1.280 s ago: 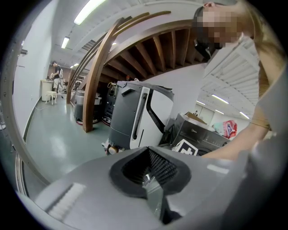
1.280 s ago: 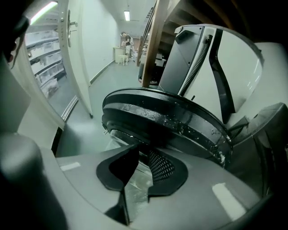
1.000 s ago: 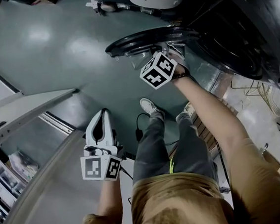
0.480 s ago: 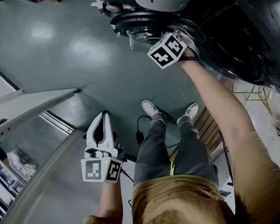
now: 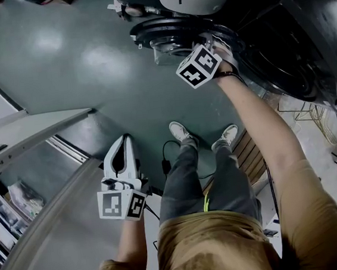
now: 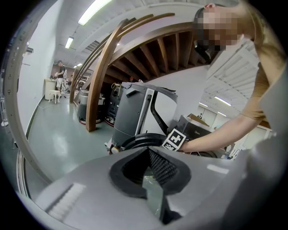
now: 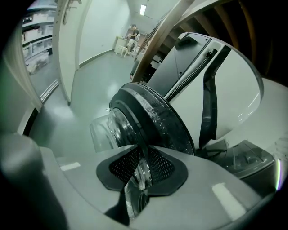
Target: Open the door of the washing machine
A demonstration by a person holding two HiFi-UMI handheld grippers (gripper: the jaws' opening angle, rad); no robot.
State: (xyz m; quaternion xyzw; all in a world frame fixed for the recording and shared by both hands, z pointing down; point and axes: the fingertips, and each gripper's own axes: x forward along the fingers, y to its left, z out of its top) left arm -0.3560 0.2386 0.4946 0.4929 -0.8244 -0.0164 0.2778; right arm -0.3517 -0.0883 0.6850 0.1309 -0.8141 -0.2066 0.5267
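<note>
The washing machine's door (image 7: 153,117) is seen standing well clear of the dark round opening of the washing machine (image 5: 294,52) at the far right, edge-on towards the person's head. Its rim is clamped between the pads of the right tongs (image 7: 140,157), which are drawn narrow on it. The left tongs (image 5: 123,143) are held low at the near left, well apart from the machine, with their tips brought together and nothing between them.

The task is judged to be largely done: the latch is free and the door is out of its frame. Only a wider swing, if wanted, and a letting-go appear to be left.

The door is shown as a thick round ring of dark, glossy plastic, speckled with water drops or scuffs. A clear bowl (image 7: 105,132) of glass or plastic bulges from its inner face. The tong pads are of black material with a fine ribbed grid, set in smooth grey shells. The floor (image 5: 89,68) is a smooth grey-green coating, in which the ceiling lights are mirrored.
</note>
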